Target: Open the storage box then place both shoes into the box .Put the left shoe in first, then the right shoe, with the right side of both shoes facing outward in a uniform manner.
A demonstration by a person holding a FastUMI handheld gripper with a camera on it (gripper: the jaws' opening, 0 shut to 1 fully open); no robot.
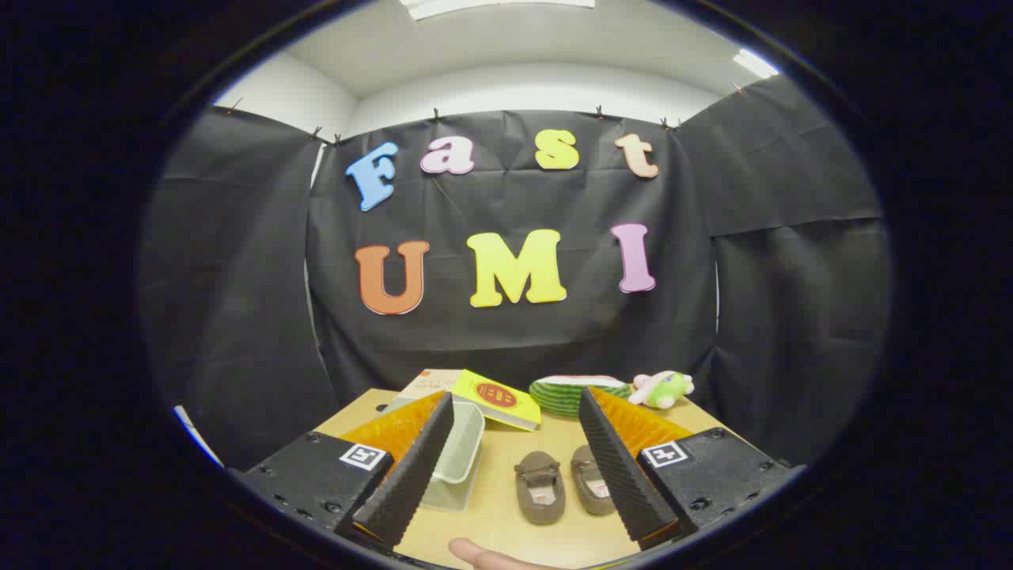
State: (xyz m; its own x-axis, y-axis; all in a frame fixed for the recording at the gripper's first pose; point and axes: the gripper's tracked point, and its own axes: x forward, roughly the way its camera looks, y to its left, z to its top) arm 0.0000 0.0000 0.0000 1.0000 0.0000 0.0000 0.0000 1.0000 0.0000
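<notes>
The counter [506, 514] fills the lower centre of the frame. My claw [514, 467] hangs released above it, fingers wide apart and gripping nothing. A clear storage box [459, 455], its lid apparently on, sits left of centre beside my left finger. Two brown shoes [563, 484] lie side by side between my fingers, low in the frame.

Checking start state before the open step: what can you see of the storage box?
The box is a clear, pale-tinted plastic tub with rounded corners, lying on the wooden table left of the two shoes. The left finger hides its near side. A yellow book lies just behind, overlapping its far corner. Lid state unclear. The open tool is not touching it.
</notes>
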